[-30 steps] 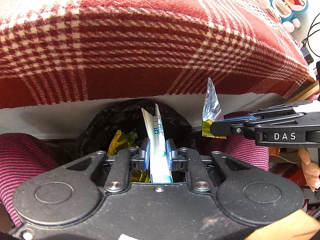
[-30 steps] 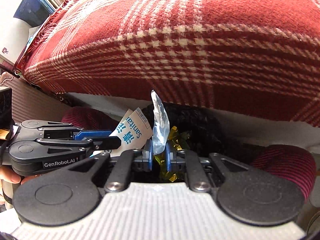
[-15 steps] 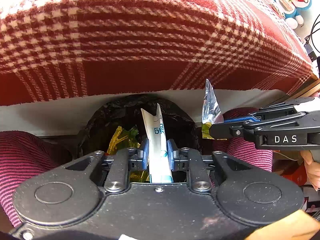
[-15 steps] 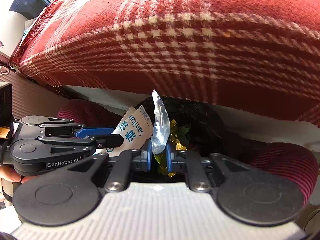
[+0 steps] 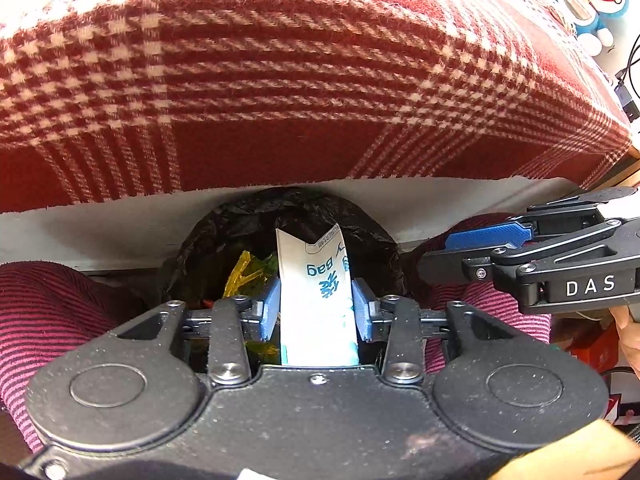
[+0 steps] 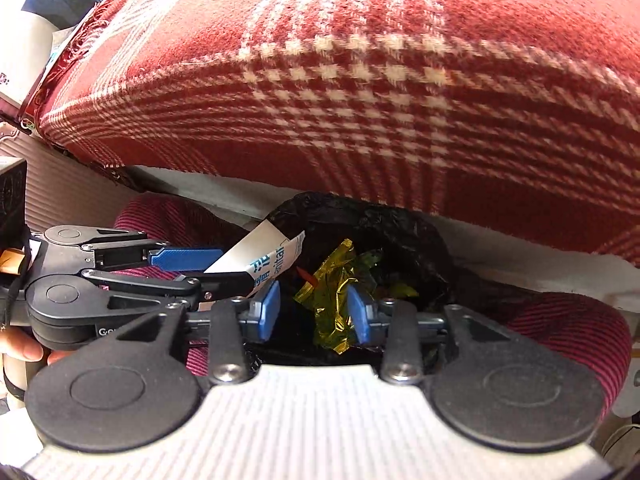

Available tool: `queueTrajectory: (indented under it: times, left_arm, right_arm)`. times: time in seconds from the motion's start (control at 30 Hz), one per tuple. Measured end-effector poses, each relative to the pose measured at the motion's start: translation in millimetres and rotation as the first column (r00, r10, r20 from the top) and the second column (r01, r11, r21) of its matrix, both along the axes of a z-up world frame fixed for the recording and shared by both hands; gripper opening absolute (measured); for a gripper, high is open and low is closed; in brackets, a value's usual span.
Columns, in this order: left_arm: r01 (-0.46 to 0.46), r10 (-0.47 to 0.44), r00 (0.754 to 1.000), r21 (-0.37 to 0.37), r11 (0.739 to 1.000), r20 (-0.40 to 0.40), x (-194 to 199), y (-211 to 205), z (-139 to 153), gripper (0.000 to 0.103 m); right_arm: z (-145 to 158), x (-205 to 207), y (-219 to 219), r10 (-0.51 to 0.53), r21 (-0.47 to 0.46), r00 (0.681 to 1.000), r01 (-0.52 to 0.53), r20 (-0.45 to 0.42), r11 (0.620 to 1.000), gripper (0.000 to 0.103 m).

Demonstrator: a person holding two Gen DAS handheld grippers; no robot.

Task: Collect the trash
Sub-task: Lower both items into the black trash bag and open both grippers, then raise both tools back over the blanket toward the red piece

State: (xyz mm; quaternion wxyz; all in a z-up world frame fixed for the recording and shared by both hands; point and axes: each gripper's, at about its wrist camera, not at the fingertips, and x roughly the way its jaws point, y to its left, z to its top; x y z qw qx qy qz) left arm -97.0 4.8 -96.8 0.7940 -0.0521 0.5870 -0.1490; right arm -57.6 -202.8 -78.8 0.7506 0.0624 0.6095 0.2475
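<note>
Left wrist view looks down past the left gripper (image 5: pixel 314 304), whose jaws are opening: a white paper sachet with blue print (image 5: pixel 316 300) stands upright between the blue pads (image 5: pixel 270 306), filling most of the gap, and a narrow slit shows on either side of it, so the pads no longer seem to press it. Just beyond and below the fingers gapes the mouth of a bin lined with a black bag (image 5: pixel 248 224), where a crumpled yellow wrapper (image 5: pixel 240 276) lies to the left of the sachet. To the right, the right gripper (image 5: pixel 436 260) reaches in from the side with nothing showing between its fingers. Right wrist view confirms this: the right gripper (image 6: pixel 314 314) has its jaws opening and empty, the blue pads (image 6: pixel 270 312) well apart, directly above the yellow wrapper (image 6: pixel 336 300) resting inside the black bag (image 6: pixel 400 232). The left gripper (image 6: pixel 224 268) comes in from the left there, the sachet (image 6: pixel 260 252) slanting out over the bin's edge. Striped magenta trouser legs (image 5: pixel 48 320) flank the bin on both sides. Farther off, a red and cream plaid blanket (image 5: pixel 280 80) overhangs a white ledge (image 5: pixel 120 228).
</note>
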Motion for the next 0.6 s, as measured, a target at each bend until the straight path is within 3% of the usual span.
queueTrajectory:
  times: [0.3,0.6]
  left_arm:
    - [0.029,-0.029,0.999,0.008,1.0,0.022,-2,-6,14,0.049]
    - [0.101,-0.103,0.989,0.025,0.995,0.108,-11,-21,43,0.061]
  right_arm:
    - [19,-2,-7,0.05,0.003,0.997,-0.05,0.056,0.999,0.066]
    - [48,-6,-9,0.071,-0.004,0.988,-0.071,0.136,0.997,0.073]
